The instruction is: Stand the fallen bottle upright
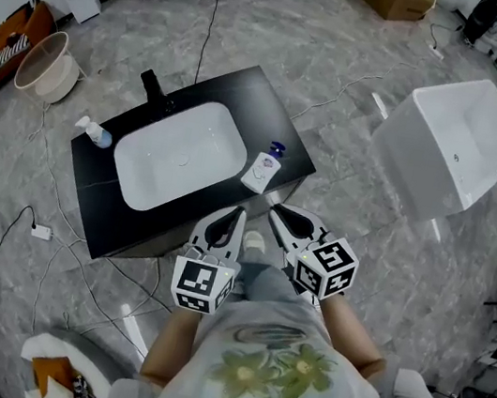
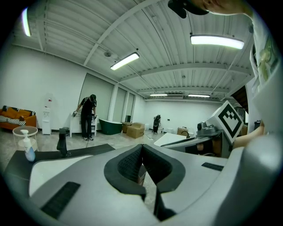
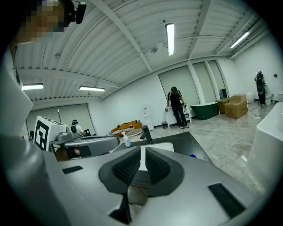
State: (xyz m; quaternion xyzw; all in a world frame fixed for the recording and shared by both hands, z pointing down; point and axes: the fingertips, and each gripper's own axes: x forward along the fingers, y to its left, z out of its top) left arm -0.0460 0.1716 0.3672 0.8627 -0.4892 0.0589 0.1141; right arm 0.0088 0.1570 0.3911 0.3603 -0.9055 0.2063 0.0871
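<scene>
"Any progress?"

"None yet. On the tabletop [image 1: 266,109], right of the sink [image 1: 180,157], the bottle [image 1: 261,169] lies flat. Left gripper [image 1: 234,216] and right gripper [image 1: 282,216] hover near it, fingers closed, holding nothing."

The fallen bottle [image 1: 261,169] lies on the counter [image 1: 256,99] right of the basin [image 1: 180,157], pump bottle [image 1: 95,131] left.

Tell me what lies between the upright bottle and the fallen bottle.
The white basin, between the upright bottle and the fallen bottle, in the head view.
</scene>
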